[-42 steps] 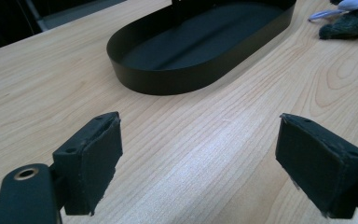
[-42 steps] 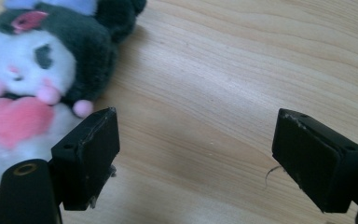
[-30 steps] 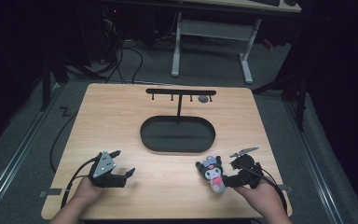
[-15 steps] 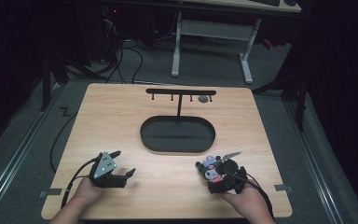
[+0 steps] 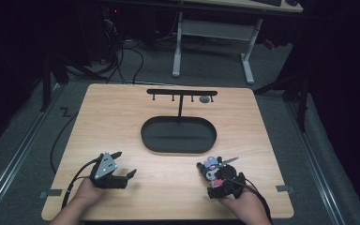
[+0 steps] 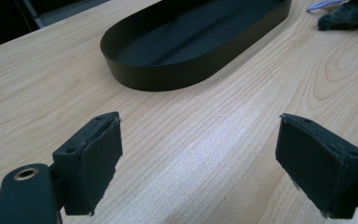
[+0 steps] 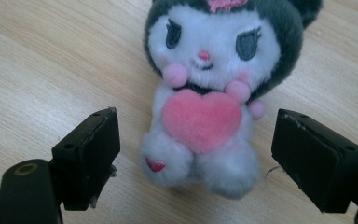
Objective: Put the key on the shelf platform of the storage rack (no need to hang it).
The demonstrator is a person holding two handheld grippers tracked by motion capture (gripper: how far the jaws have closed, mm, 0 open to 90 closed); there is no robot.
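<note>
A small plush toy [image 5: 210, 164] with a dark grey hood, white face and pink heart [image 7: 205, 93] lies on the wooden table [image 5: 122, 122] at the front right. My right gripper [image 5: 217, 176] is right over it and open. In the right gripper view its two black pads [image 7: 91, 149] stand either side of the toy's lower body, apart from it. My left gripper [image 5: 124, 164] rests open at the front left with nothing between its jaws [image 6: 198, 158]. The toy's dark edge [image 6: 349, 14] shows at the top right of the left gripper view.
A black oval tray [image 5: 147, 136] sits at the table's middle, with its wall [image 6: 168, 77] close ahead of the left gripper. Behind it stands a black T-shaped rack [image 5: 180, 93] with small hooks, and a grey round object [image 5: 205, 99] is near its right end.
My right gripper has swung left from beside the plush toy to over it, so its open jaws now straddle the toy. The left gripper has stayed still.
</note>
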